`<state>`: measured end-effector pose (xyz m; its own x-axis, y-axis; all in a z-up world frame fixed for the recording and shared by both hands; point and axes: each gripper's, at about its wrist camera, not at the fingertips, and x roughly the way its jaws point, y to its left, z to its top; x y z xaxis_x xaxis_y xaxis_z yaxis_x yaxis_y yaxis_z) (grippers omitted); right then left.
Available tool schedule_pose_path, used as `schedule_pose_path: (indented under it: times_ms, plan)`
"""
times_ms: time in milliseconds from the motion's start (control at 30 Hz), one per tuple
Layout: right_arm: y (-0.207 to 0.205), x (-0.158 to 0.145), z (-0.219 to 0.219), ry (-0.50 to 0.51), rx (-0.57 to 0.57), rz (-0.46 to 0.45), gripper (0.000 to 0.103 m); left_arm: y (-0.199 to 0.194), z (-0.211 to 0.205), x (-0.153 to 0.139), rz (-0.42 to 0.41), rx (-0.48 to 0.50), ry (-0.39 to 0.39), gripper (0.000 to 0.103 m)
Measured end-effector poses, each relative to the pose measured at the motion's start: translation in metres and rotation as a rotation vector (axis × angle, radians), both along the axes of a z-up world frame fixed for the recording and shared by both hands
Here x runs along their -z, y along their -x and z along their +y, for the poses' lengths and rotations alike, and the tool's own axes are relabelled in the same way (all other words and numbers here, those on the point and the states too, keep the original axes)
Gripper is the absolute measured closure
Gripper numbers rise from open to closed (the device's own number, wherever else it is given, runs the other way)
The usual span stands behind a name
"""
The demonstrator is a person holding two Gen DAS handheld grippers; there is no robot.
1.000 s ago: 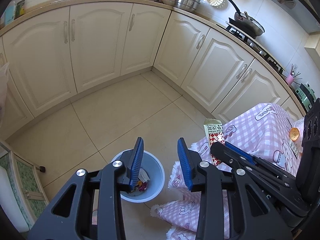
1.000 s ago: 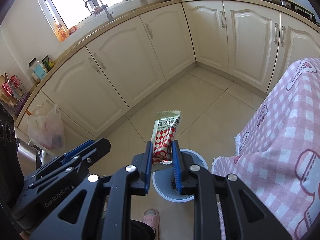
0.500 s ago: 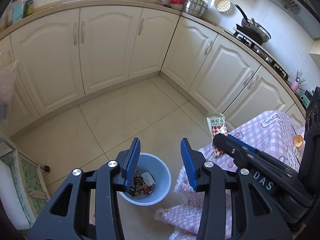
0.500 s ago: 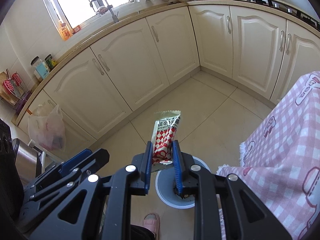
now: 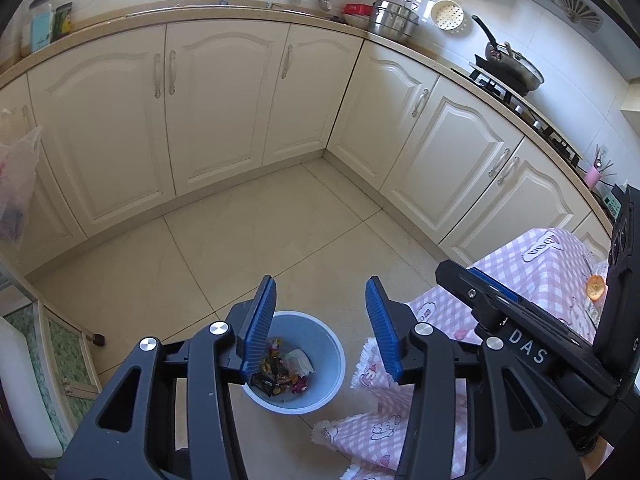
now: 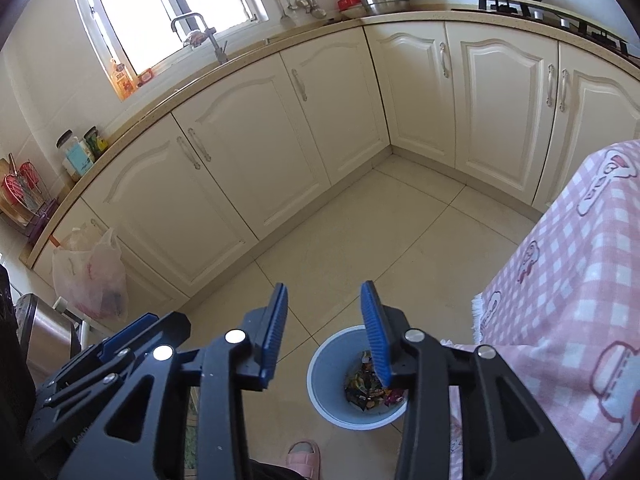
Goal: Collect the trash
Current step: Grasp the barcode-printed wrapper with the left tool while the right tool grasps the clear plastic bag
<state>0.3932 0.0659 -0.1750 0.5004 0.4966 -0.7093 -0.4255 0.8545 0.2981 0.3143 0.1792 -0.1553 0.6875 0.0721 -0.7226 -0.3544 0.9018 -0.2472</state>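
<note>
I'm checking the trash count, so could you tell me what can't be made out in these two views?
- Blue bin: left wrist view, its near-left part is hidden behind the left gripper finger.
- Wrappers in the bin: right wrist view, too small to count, partly behind the right gripper finger.
- Pink slipper: cut off by the bottom edge.

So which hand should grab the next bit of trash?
Probably the right gripper: it sits nearer the pink checked tablecloth, and its opening jaws hold nothing. The left gripper, also opening empty, hangs over the blue bin.
</note>
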Motion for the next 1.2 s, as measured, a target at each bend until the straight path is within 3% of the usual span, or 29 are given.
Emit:
schedule_pose_path:
  times_ms: [300,567,700,867,1000,1200]
  plan:
    - [0.022,-0.044,-0.059,-0.003,0.096,-0.109,0.064,0.001,-0.043,-0.039,-0.078,0.098,-0.017,0.055]
    - [0.041,-0.085,-0.167,-0.002,0.260,-0.221,0.061,-0.008,-0.126,-0.066,-0.139,0.272,-0.028,0.047]
    - [0.052,-0.098,-0.222,0.048,0.363,-0.277,0.057,-0.017,-0.175,-0.074,-0.140,0.361,-0.049,0.042]
    - [0.059,-0.100,-0.293,0.077,0.482,-0.279,0.056,-0.029,-0.232,-0.074,-0.124,0.457,-0.064,0.031]
    - [0.059,-0.091,-0.338,0.059,0.545,-0.254,0.056,-0.042,-0.277,-0.067,-0.086,0.530,-0.101,0.031]
    - [0.052,-0.085,-0.372,0.034,0.593,-0.238,0.056,-0.063,-0.320,-0.053,-0.025,0.580,-0.125,0.031]
